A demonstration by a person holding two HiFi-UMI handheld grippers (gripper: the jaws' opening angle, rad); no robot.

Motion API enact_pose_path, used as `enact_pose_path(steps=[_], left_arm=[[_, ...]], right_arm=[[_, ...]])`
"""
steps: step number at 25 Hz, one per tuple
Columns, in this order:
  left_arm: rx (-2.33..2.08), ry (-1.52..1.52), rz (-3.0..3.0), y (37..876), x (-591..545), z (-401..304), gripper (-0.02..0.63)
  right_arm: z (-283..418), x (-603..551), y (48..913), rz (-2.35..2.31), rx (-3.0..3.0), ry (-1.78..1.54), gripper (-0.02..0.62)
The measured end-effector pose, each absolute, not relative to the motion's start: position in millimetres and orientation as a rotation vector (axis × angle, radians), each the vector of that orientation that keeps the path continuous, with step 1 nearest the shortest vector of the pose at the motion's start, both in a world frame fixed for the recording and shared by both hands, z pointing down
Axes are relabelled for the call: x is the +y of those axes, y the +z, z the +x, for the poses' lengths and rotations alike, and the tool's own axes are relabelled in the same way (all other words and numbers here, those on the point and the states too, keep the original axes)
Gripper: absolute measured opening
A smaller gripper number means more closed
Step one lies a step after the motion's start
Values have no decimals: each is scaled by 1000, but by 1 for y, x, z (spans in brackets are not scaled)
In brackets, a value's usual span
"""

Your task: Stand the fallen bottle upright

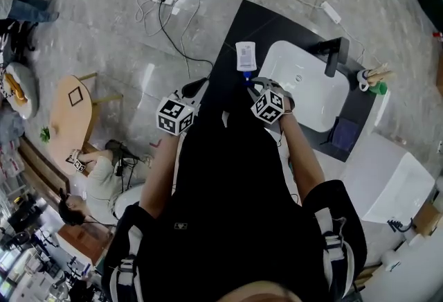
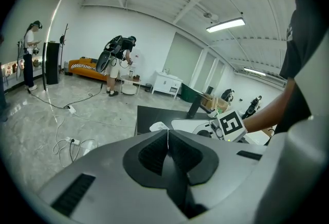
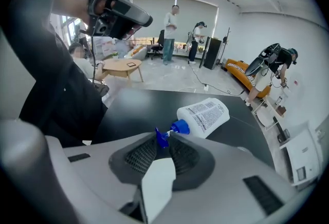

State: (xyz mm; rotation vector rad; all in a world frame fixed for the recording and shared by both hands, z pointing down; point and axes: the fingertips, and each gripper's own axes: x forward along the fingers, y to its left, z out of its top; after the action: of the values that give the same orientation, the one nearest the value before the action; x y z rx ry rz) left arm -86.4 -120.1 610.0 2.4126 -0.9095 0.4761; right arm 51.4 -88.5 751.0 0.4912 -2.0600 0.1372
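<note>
A white bottle (image 1: 246, 56) (image 3: 205, 115) with a printed label lies on its side on the black counter (image 1: 232, 37) left of the sink. Its blue pump head (image 3: 162, 136) points toward me. My right gripper (image 1: 248, 80) (image 3: 163, 141) points steeply down at it, and the blue pump head sits pinched between the jaw tips; the bottle body still rests on the counter. My left gripper (image 1: 201, 87) (image 2: 167, 135) hovers at the counter's left edge, away from the bottle, jaws shut with nothing between them.
A white sink (image 1: 304, 86) with a dark faucet (image 1: 337, 55) fills the counter's right half. A cup of small items (image 1: 370, 77) and a dark cloth (image 1: 344, 133) lie beyond it. Cables (image 1: 163, 10) run over the floor; a wooden table (image 1: 73, 110) and people are at the left.
</note>
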Motion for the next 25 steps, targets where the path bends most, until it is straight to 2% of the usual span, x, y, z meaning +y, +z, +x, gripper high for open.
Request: enact_pose_path(steps=[7, 25], left_arm=[[-951, 468, 2393, 611, -113, -93, 15], [-994, 437, 2383, 605, -106, -98, 15]], right_arm=[[46, -88, 755, 415, -2073, 129, 103], [9, -100, 708, 452, -2289, 449, 78]])
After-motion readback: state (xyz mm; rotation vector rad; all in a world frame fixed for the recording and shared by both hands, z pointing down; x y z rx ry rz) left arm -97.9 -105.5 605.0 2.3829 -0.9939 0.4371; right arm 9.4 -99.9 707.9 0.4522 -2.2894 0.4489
